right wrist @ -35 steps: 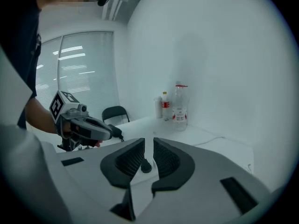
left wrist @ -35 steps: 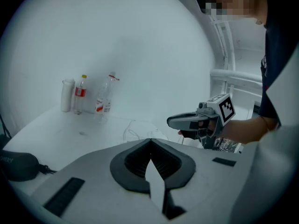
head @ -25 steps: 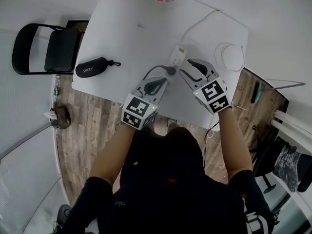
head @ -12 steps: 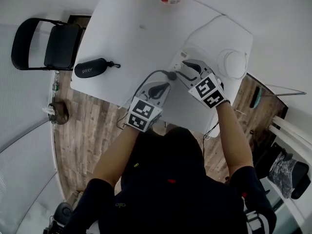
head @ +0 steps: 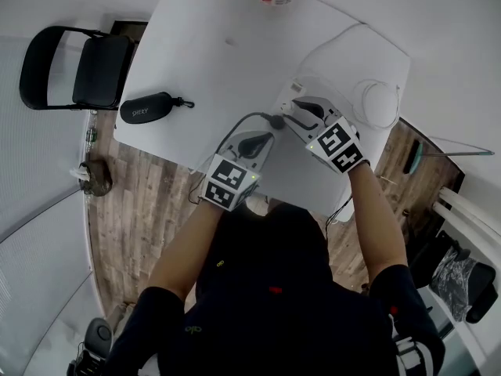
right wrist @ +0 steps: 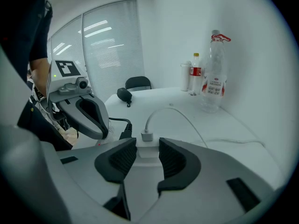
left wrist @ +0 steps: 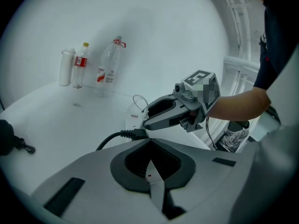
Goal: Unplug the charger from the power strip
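Big white worktop (head: 211,61), with the power strip (left wrist: 133,120) toward its right side and a black cord (left wrist: 112,136) running off it. The left gripper (left wrist: 149,146) is closed on nothing, parked just beside that cord. The right gripper (head: 304,110) is closing around the white charger (right wrist: 147,149), which is plugged into the strip. The pads look like they're touching its sides, but it's hard to be sure. I'd grip it square, then pull straight out with no twisting, or the strip lifts too.
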